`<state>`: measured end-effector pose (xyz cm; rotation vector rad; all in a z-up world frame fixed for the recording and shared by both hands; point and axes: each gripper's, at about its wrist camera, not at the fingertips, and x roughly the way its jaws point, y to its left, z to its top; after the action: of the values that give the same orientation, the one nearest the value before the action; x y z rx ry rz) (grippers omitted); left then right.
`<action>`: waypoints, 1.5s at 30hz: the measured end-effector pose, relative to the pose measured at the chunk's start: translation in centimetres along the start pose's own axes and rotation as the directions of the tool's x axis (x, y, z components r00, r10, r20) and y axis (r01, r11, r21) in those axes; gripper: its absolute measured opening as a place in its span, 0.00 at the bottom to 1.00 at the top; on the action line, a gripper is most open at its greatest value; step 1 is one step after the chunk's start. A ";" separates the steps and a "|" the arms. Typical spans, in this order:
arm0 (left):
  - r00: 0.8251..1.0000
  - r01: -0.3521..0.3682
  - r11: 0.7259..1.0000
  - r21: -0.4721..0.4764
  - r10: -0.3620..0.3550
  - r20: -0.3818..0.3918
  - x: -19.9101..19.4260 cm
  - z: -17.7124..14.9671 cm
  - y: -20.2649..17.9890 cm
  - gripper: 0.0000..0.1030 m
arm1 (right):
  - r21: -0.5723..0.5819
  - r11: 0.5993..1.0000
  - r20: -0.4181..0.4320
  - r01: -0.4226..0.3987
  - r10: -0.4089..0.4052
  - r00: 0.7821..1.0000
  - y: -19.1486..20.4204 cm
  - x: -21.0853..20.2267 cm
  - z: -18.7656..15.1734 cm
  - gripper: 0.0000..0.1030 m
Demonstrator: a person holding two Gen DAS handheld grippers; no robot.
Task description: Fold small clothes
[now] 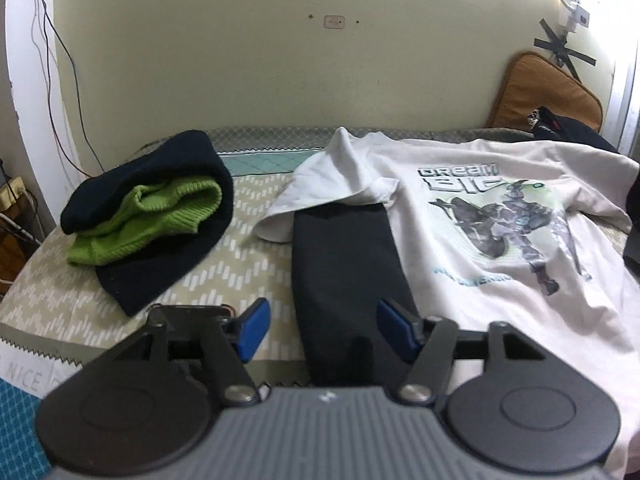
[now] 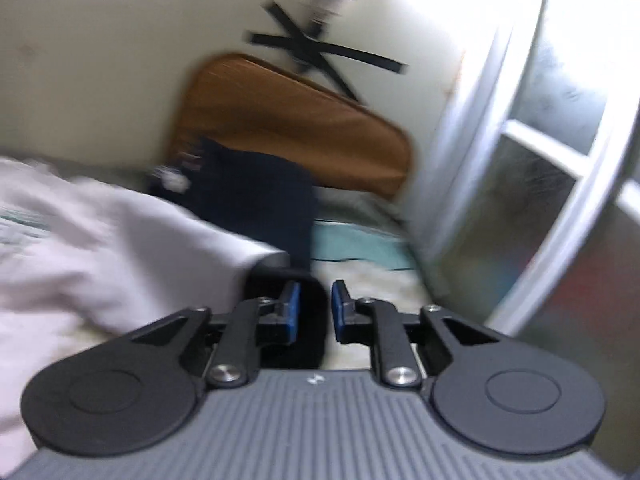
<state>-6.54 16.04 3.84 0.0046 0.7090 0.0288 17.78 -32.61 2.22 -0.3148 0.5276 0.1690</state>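
A black folded garment (image 1: 344, 272) lies lengthwise on the bed, its far end tucked under the sleeve of a white printed T-shirt (image 1: 500, 232). My left gripper (image 1: 325, 330) stands open over the garment's near end. Its left pad is clear of the cloth and its right pad sits at the cloth's edge without pressing. The right wrist view is blurred. There my right gripper (image 2: 316, 312) hovers with its blue pads a narrow gap apart, nothing pinched. A black shape (image 2: 308, 340) lies under its left finger, beside the white T-shirt (image 2: 100, 248).
A stack of black and green knitwear (image 1: 152, 208) sits at the left on the patterned bed cover (image 1: 240, 264). A dark garment (image 2: 256, 196) and a brown cushion (image 2: 296, 120) lean at the wall. A metal window frame (image 2: 540, 168) stands close on the right.
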 end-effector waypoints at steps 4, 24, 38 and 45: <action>0.999 0.030 0.999 -0.012 -0.030 -0.024 0.1 -0.2 -0.5 0.74 | -0.038 0.975 0.023 -0.217 0.218 0.976 4.2 -2.1 -0.2 0.34; 0.990 0.086 0.925 -0.369 -0.037 0.136 -4.6 3.8 9.7 0.04 | -0.166 0.633 -0.098 -0.757 0.753 0.651 21.7 -1.4 3.6 0.34; 0.940 0.308 0.930 -0.203 -0.263 0.218 -4.4 12.2 2.9 0.04 | -0.029 0.617 -0.063 -0.787 0.784 0.617 21.0 -0.9 5.8 0.34; 0.875 0.433 0.901 -0.010 -0.418 0.244 -3.1 23.5 -8.6 0.09 | 0.092 0.694 -0.044 -0.715 0.720 0.693 16.5 0.1 4.6 0.34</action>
<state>6.61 7.46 23.56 -0.2083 0.4568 -0.3688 16.09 -15.52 1.81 -0.0263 0.7158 0.9147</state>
